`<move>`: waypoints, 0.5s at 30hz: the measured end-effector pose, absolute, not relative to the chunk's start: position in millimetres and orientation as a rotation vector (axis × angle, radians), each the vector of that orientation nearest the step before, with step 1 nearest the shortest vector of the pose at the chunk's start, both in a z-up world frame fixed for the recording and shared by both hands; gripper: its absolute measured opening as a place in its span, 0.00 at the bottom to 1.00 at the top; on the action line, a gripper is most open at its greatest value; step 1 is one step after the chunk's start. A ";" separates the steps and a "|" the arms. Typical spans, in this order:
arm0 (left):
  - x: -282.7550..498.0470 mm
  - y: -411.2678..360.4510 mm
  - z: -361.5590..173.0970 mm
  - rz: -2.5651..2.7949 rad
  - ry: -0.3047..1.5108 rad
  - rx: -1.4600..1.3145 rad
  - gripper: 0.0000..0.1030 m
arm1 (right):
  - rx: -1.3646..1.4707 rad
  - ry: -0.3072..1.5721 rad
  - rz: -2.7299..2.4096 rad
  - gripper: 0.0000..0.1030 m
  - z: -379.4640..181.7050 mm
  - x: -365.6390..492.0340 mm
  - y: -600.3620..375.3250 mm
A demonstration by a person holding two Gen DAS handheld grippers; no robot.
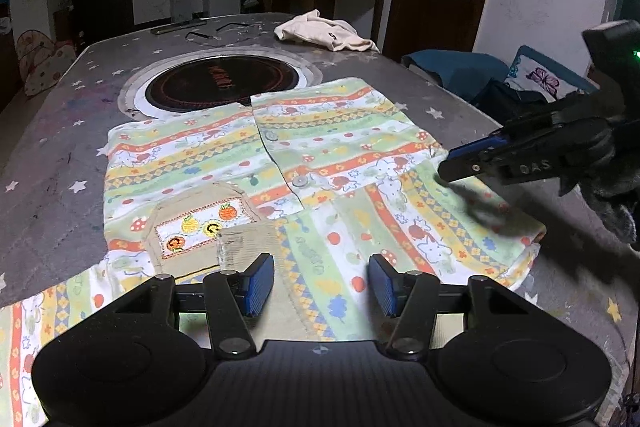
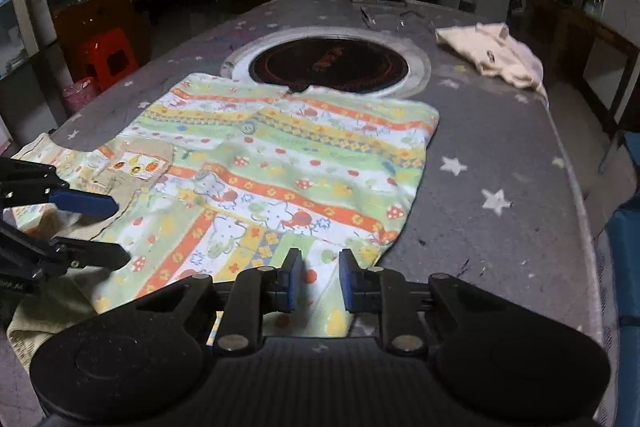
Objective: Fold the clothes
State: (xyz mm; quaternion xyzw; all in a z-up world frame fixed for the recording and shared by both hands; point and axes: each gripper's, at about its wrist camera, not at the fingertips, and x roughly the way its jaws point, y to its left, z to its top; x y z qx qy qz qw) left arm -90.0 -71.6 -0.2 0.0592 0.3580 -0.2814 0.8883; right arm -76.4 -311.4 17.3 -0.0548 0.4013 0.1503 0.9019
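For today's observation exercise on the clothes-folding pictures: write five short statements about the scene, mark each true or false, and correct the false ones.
1. The patterned shirt lies spread on the table. True.
2. A second, cream garment lies bunched on the far side of the table. True.
3. The left gripper is clamped on the cream garment. False: its jaws stand open over the patterned shirt's near edge.
4. A round dark plate is set into the table beyond the shirt. True.
5. The right gripper is over bare table, away from all cloth. False: it is over the shirt's near edge, jaws apart.
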 end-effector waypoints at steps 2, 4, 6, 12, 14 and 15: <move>-90.8 -70.6 0.1 -0.582 0.744 0.120 0.54 | -0.130 0.818 0.332 0.19 21.7 -84.3 -307.4; -91.4 -70.6 -1.9 -0.578 0.749 0.125 0.54 | -0.143 0.820 0.353 0.19 21.8 -91.7 -301.9; -91.9 -69.9 -3.4 -0.574 0.751 0.125 0.54 | -0.163 0.829 0.369 0.21 16.6 -99.5 -296.4; -101.7 -58.4 9.1 -0.551 0.717 0.114 0.55 | -0.203 0.817 0.360 0.28 9.1 -112.9 -286.2; -105.8 -48.0 14.7 -0.524 0.699 0.100 0.55 | -0.194 0.798 0.370 0.33 13.9 -116.0 -284.6; -107.7 -42.2 17.1 -0.507 0.691 0.092 0.55 | -0.194 0.791 0.376 0.35 14.9 -117.2 -283.0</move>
